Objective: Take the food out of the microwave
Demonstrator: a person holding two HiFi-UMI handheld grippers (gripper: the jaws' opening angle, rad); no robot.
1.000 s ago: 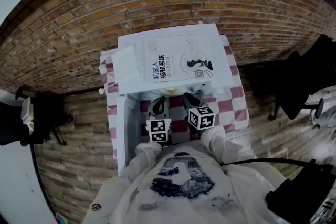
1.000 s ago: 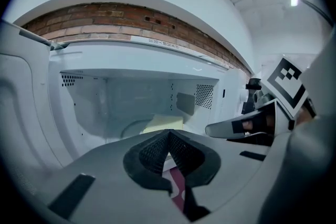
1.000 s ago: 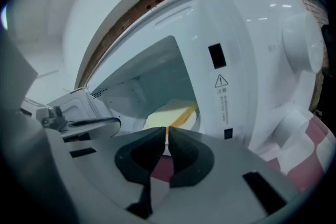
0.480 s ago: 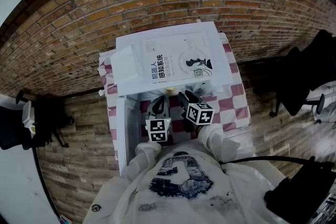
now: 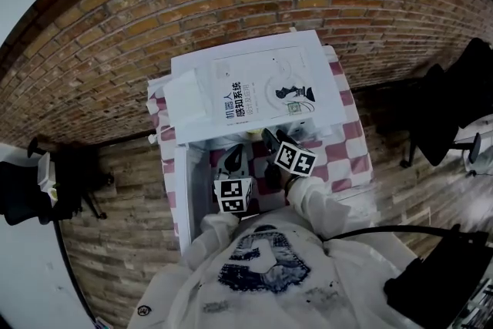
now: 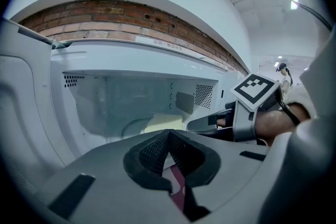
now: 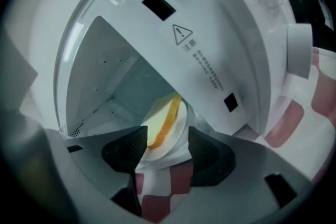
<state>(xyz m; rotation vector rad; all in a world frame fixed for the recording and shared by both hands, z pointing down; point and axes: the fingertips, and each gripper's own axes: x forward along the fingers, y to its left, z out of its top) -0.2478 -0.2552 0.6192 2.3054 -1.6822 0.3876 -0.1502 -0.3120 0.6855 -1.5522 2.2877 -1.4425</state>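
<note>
The white microwave (image 5: 185, 100) stands with its door (image 5: 179, 193) swung open to the left. Inside, pale yellow food (image 6: 164, 122) lies on a white plate. The right gripper view shows the same food (image 7: 164, 118) with an orange stripe, deeper in than the jaws. My right gripper (image 7: 167, 147) is rolled to one side at the cavity mouth. Its jaws are opening, and nothing is pressed between the pads. My left gripper (image 6: 168, 136) is shut and holds nothing, just in front of the opening. Both grippers, left (image 5: 233, 158) and right (image 5: 268, 139), show in the head view.
A book (image 5: 258, 92) lies on top of the microwave. A red and white checked cloth (image 5: 347, 150) covers the table under it. A brick wall stands behind. The open door bounds the left side, and the right gripper (image 6: 191, 126) is close beside the left one.
The right gripper has rolled, its marker cube now tilted, and has shifted a little toward the microwave mouth. The left gripper has stayed where it was.
</note>
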